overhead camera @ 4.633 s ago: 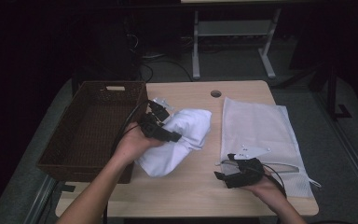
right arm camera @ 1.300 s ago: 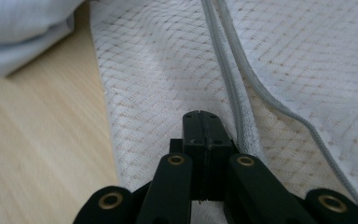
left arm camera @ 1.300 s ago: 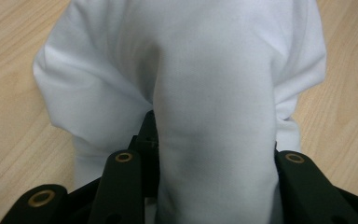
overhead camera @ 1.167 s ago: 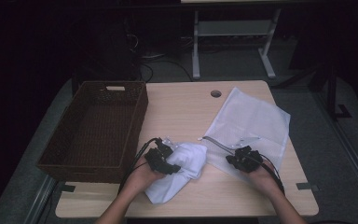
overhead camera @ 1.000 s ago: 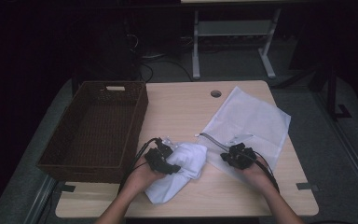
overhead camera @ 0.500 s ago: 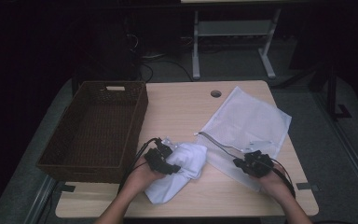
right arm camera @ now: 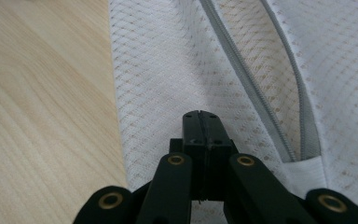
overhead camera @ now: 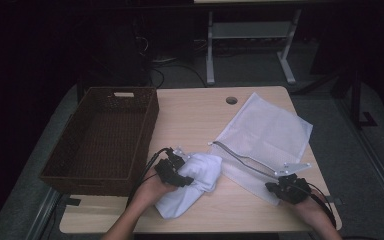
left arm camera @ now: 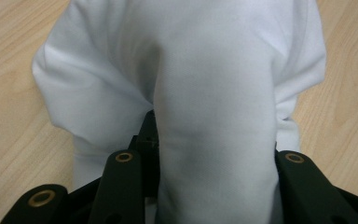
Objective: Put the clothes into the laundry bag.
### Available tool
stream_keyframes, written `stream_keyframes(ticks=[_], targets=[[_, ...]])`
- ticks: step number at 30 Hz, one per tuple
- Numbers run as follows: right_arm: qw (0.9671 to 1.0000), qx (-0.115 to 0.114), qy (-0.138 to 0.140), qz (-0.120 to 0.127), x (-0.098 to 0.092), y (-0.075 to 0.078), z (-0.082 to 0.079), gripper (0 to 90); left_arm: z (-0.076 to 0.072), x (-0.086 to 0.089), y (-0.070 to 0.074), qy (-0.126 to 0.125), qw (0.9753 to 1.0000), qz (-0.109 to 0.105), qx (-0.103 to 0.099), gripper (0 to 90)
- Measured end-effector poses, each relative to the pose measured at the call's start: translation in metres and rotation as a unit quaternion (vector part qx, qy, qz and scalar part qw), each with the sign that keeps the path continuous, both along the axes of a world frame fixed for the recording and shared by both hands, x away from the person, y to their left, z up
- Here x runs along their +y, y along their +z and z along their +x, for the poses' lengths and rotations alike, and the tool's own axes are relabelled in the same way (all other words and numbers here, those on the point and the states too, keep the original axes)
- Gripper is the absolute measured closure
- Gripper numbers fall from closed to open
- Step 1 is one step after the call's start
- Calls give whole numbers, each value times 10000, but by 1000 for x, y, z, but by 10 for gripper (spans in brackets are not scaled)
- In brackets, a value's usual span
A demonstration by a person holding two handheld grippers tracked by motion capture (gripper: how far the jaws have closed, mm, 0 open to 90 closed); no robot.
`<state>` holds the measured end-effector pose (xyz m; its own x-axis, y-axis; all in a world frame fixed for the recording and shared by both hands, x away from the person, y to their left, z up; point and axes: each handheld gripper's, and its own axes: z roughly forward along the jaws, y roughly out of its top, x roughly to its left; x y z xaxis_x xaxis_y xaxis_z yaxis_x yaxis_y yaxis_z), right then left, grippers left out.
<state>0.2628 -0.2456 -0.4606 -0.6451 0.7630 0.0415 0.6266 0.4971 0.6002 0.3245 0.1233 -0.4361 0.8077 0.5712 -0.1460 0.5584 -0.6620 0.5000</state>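
Note:
A crumpled white cloth (overhead camera: 195, 182) lies on the table's near middle. My left gripper (overhead camera: 176, 172) sits on the cloth's left side, shut on a thick fold; in the left gripper view that fold (left arm camera: 214, 93) runs up between the jaws of my left gripper (left arm camera: 214, 154). A white mesh bag (overhead camera: 265, 135) with a grey zipper (overhead camera: 240, 159) lies skewed at the right. My right gripper (overhead camera: 281, 187) is at the bag's near corner. In the right gripper view the jaws of my right gripper (right arm camera: 200, 119) are pressed together on the mesh (right arm camera: 158, 84) beside the zipper (right arm camera: 247, 74).
A dark woven basket (overhead camera: 105, 135) stands at the table's left side, with nothing in it. A round cable hole (overhead camera: 231, 100) is at the far edge of the wooden table (overhead camera: 190, 115). A desk frame stands on the floor beyond.
The right gripper has drawn back toward the near right corner, pulling the bag's near layer with it. The left gripper and the cloth have stayed put over the last second.

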Motion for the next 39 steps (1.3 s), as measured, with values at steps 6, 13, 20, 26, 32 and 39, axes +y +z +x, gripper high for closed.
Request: stream_keyframes(ticks=[6,13,20,26,32,39], targets=[[9998,-44,198,-9,12,0,0,898,0,0,0,-5,10000,2,10,594],[9980,-69,635,-5,42,0,-1,898,0,0,0,-18,10000,24,6,594],[9959,-83,905,-20,57,0,-4,893,0,0,0,-10,10000,7,13,594],[9969,-122,719,298,48,12,-4,708,0,0,0,-20,10000,22,4,594],[9965,-283,501,602,43,26,8,513,0,0,0,-16,10000,26,6,594],[9951,-495,431,734,47,32,36,521,0,0,0,-6,10000,32,-2,594]])
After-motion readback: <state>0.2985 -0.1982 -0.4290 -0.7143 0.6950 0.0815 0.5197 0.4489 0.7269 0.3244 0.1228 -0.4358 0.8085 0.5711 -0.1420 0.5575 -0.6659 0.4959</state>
